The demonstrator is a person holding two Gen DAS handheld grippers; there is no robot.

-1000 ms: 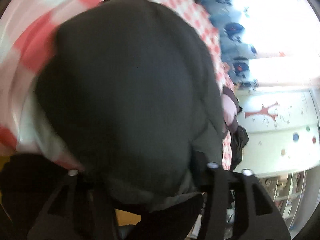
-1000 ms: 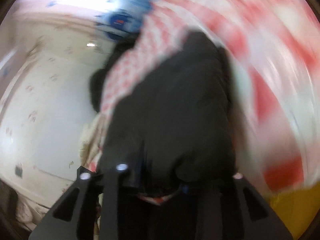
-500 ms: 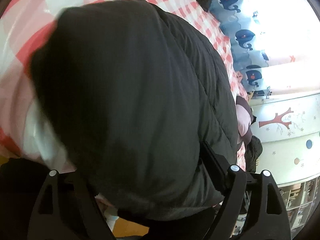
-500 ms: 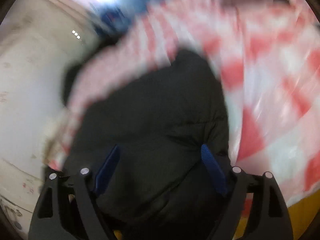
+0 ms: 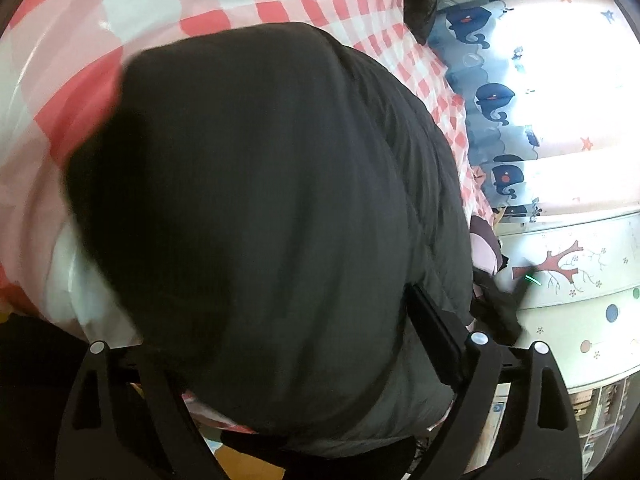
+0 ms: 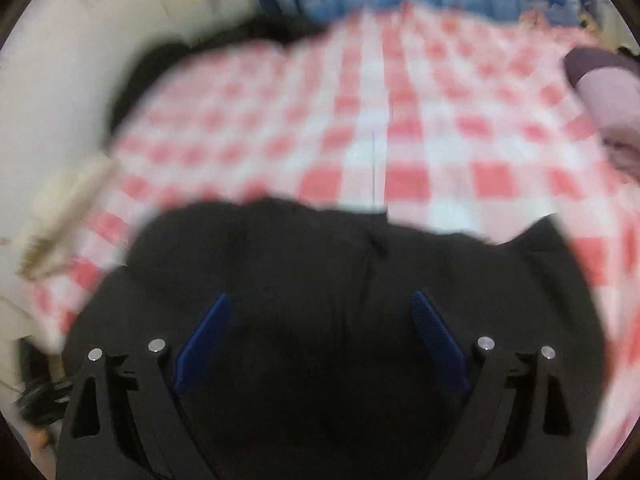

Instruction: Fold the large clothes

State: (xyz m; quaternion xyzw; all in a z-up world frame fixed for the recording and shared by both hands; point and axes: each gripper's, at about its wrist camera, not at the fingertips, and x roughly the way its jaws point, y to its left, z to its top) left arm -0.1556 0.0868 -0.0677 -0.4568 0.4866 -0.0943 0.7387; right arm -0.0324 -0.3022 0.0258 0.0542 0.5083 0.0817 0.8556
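Layout of the dark padded jacket (image 5: 272, 208) on the red-and-white checked bedspread (image 6: 380, 128).

The jacket lies on the bedspread, between both grippers' spread fingers; the whale-print curtain (image 5: 492, 100) hangs behind the bed.

The jacket (image 5: 260, 200) is soft, dark, puffy cloth with a dull matt look and stitched lines on its right side. Under it, the red and white checked sheet (image 5: 248, 4) is thin cloth, a bit shiny at the near left. The left tool (image 5: 296, 380) and right tool (image 6: 320, 344) are matt black plastic with small shiny metal pins. The right tool's pads (image 6: 438, 344) are ribbed blue plastic.
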